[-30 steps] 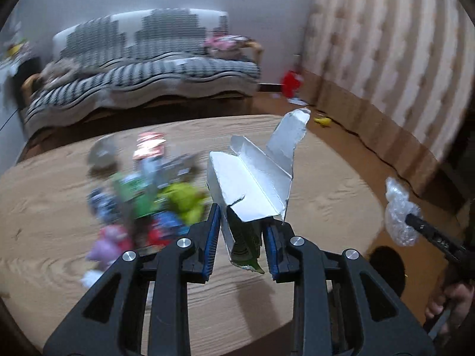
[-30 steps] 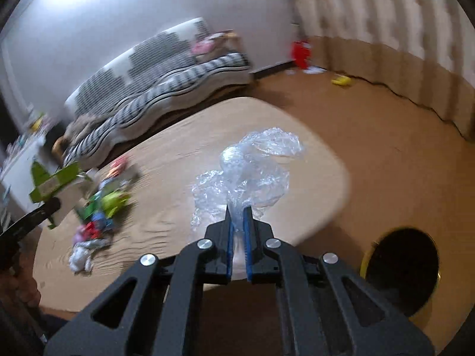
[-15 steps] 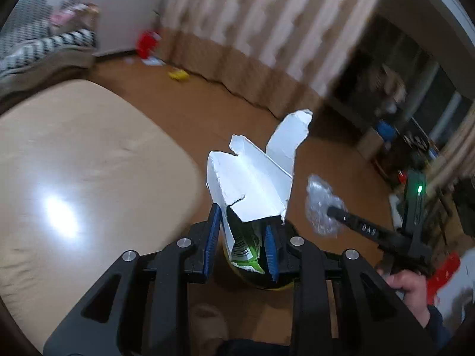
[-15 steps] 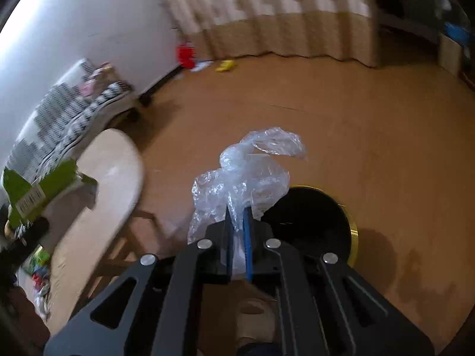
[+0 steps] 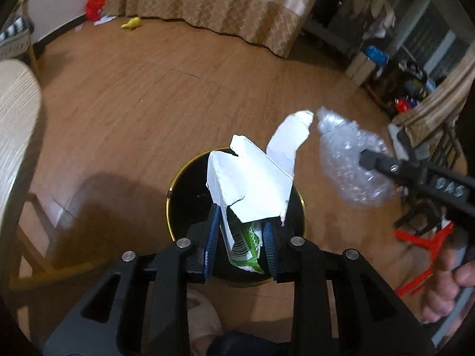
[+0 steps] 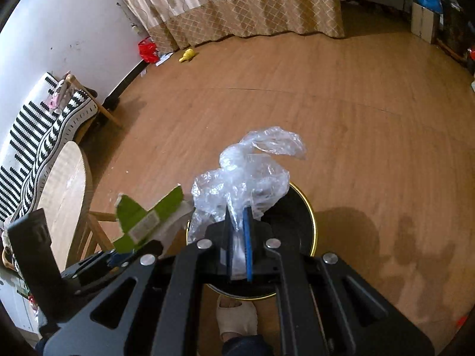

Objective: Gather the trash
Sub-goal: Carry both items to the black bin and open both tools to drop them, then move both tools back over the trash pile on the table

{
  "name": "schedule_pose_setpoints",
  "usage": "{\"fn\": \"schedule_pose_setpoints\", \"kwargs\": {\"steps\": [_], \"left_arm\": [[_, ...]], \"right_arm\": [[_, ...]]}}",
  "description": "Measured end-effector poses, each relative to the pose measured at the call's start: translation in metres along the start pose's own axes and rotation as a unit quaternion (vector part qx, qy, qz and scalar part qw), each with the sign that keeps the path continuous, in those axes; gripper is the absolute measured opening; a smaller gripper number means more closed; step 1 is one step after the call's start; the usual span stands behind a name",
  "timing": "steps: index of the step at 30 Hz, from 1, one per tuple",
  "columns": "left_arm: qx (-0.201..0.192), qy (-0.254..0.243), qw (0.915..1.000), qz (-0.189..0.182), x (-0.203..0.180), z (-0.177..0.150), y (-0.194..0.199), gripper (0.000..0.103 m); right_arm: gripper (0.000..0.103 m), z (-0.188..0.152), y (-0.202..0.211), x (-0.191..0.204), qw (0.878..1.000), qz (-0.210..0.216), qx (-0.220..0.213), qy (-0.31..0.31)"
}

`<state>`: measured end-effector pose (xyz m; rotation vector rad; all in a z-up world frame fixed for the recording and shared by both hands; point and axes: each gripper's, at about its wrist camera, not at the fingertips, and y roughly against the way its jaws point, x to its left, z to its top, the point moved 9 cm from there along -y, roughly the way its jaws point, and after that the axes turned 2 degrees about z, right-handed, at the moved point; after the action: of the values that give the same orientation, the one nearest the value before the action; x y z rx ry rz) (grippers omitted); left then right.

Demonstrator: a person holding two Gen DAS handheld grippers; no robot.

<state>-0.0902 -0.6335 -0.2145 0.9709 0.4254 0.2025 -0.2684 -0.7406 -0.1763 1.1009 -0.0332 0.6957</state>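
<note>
A torn carton, white inside and green outside, sits clamped in my left gripper, which hangs over a round black bin with a gold rim on the floor. In the right wrist view the carton shows at the left of the bin. My right gripper is shut on a crumpled clear plastic bag above the same bin. From the left wrist the bag and the right gripper appear right of the carton.
A wooden table edge lies at the left, with a striped sofa behind it. A slippered foot stands beside the bin. Red and yellow items lie by the curtain. Boxes and clutter fill the right side.
Both grippers swung away from the table and tilted down over the floor bin, each keeping its load. The table's trash pile left the view.
</note>
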Motion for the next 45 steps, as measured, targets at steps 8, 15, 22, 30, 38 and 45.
{"fn": "schedule_pose_setpoints", "kwargs": {"steps": [8,15,22,30,38,45], "left_arm": [[0.025,-0.019,0.9995,-0.001,-0.002,0.000,-0.029,0.047],[0.016,-0.006,0.9998,0.006,-0.003,0.005,-0.025,0.068],[-0.031,-0.008,0.9995,0.006,-0.003,0.013,0.030,0.079],[-0.069,0.000,0.9976,0.011,0.006,0.008,0.101,0.087],[-0.107,0.032,0.9912,0.070,0.040,-0.009,0.188,0.092],[-0.144,0.084,0.9751,0.146,0.092,-0.048,0.280,0.096]], "right_arm": [[0.007,-0.001,0.006,-0.015,1.000,-0.005,-0.008,-0.019],[0.007,-0.003,-0.003,-0.009,1.000,-0.004,0.008,-0.016],[0.007,-0.010,-0.015,0.003,0.999,-0.006,0.031,0.000],[0.074,-0.013,-0.045,0.009,0.997,-0.020,0.077,-0.003],[0.083,-0.023,-0.049,0.017,0.994,-0.065,0.086,0.019],[0.083,-0.020,-0.017,0.081,0.995,-0.057,0.019,0.084]]}}
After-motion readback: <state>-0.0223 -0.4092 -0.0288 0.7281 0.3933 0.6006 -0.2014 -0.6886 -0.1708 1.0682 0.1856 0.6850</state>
